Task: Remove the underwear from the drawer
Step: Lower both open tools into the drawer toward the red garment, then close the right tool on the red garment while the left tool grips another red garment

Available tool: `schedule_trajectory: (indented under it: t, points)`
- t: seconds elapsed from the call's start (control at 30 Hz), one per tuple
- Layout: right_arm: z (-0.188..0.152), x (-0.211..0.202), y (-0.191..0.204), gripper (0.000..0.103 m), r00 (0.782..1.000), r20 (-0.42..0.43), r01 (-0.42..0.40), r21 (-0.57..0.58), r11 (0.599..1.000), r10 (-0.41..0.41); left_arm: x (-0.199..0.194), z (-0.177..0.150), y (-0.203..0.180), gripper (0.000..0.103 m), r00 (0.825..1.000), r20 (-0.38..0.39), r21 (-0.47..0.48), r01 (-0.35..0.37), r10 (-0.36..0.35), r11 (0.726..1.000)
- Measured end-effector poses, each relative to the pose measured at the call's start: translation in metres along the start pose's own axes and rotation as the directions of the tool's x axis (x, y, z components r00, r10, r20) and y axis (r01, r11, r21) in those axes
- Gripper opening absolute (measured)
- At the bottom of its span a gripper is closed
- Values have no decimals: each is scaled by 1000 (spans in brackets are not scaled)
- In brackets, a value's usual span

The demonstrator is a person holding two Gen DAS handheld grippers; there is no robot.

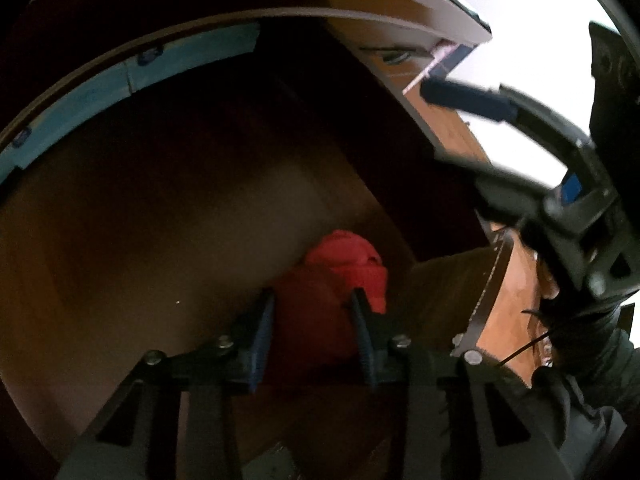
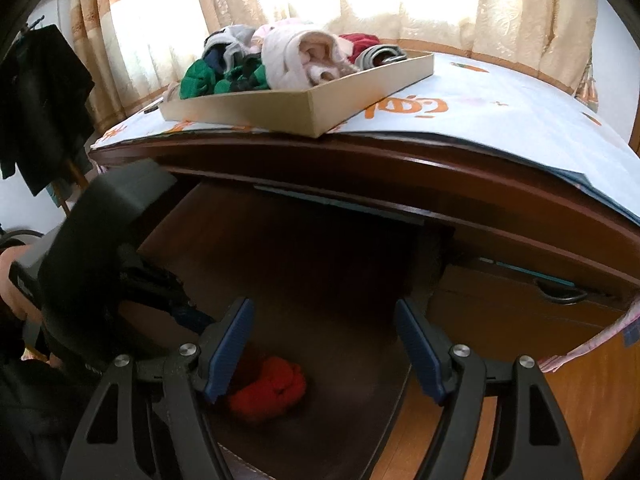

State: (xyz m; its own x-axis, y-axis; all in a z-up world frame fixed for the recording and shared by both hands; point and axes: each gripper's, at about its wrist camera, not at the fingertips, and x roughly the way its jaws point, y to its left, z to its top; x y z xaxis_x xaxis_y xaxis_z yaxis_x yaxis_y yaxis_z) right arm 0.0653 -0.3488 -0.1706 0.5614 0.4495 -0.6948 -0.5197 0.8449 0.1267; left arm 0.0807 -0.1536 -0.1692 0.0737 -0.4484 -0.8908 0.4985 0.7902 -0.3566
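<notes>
Where left gripper [image 1: 314,320] closes: bunched red underwear [image 1: 340,276].

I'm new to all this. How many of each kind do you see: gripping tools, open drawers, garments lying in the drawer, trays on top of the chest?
Hand-held grippers: 2, the left hand-held gripper and the right hand-held gripper
Open drawer: 1
Red underwear in the drawer: 1
Cardboard tray of clothes on top: 1
Total: 5
</notes>
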Motion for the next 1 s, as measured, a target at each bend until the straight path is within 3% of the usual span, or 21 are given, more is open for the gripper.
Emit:
schedule_trajectory:
  t: [0.23,0.43,0.53,0.8,1.0]
  points:
    - [-1,11,14,75,998,-58,-22,-50,999,19,-40,-3,15,34,990,117,-11,-80,81,997]
    - [4,24,26,75,992,-123,-19,-107,994,5,-56,-8,22,34,960,203,-5,-196,192,981]
    - [6,31,36,75,986,-167,-16,-163,986,-11,-63,-12,25,34,949,233,-8,-215,211,977]
    - [11,60,53,75,955,-293,-38,-245,969,-36,-56,-8,34,34,911,291,-19,-301,294,953]
    - [10,85,64,67,911,-409,-71,-268,961,-47,-62,-12,40,34,890,321,-29,-332,323,943]
